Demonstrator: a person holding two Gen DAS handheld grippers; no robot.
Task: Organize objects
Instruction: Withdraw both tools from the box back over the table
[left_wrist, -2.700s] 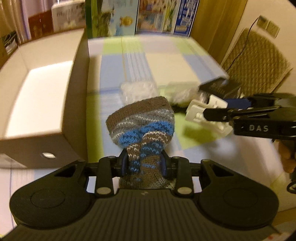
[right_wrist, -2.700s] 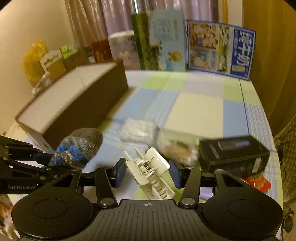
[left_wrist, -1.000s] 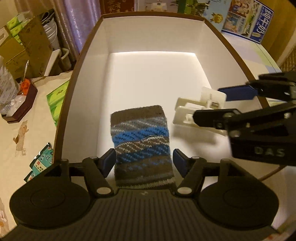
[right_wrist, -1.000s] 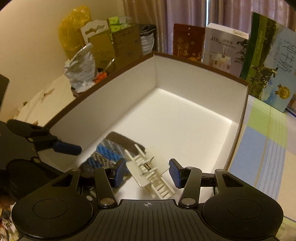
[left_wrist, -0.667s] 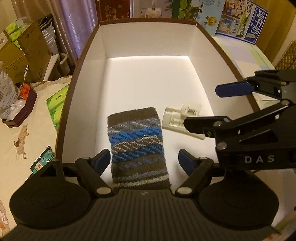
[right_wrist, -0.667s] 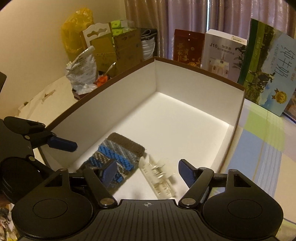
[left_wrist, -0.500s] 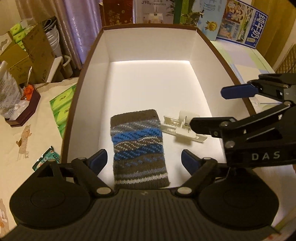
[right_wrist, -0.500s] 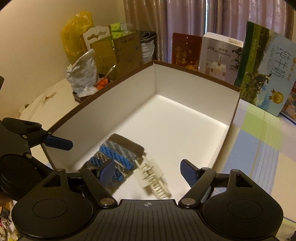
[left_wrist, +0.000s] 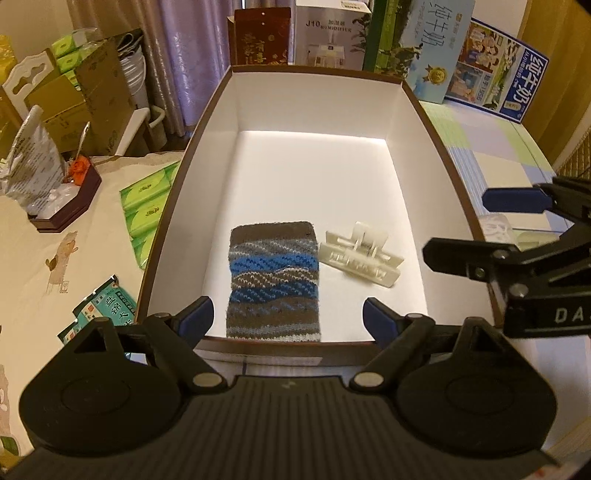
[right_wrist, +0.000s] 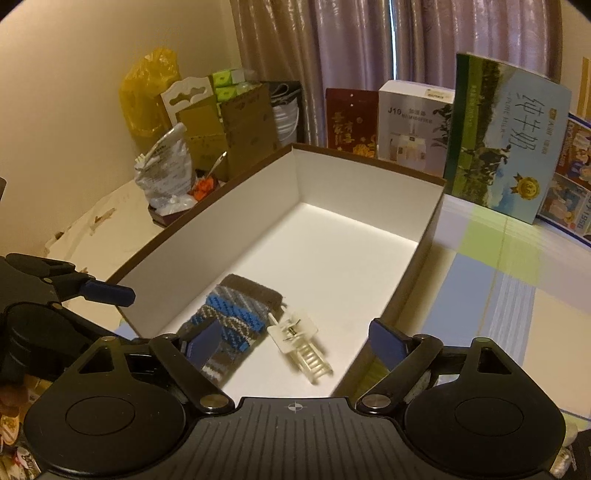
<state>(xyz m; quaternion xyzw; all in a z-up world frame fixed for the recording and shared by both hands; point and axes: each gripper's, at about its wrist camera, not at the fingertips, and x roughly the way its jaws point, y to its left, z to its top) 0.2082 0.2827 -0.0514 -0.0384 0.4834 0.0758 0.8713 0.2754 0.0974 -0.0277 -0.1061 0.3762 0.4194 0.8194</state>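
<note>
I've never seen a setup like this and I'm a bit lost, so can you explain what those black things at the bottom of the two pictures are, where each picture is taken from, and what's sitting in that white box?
The black shapes are two hand-held grippers; a person holds one in each hand, and each carries a wide-angle camera looking forward along its two blue-tipped fingers. One picture is from the left gripper, the other from the right gripper. Both are open and hold nothing.

Each camera looks down into a cardboard box, white inside and brown outside. On its floor lie a striped knitted pouch in brown, grey and blue, and beside it a white plastic clip. The rest of the floor that shows is bare.

Cartons and packages stand behind the box, and a checked tablecloth lies to its right.
</note>
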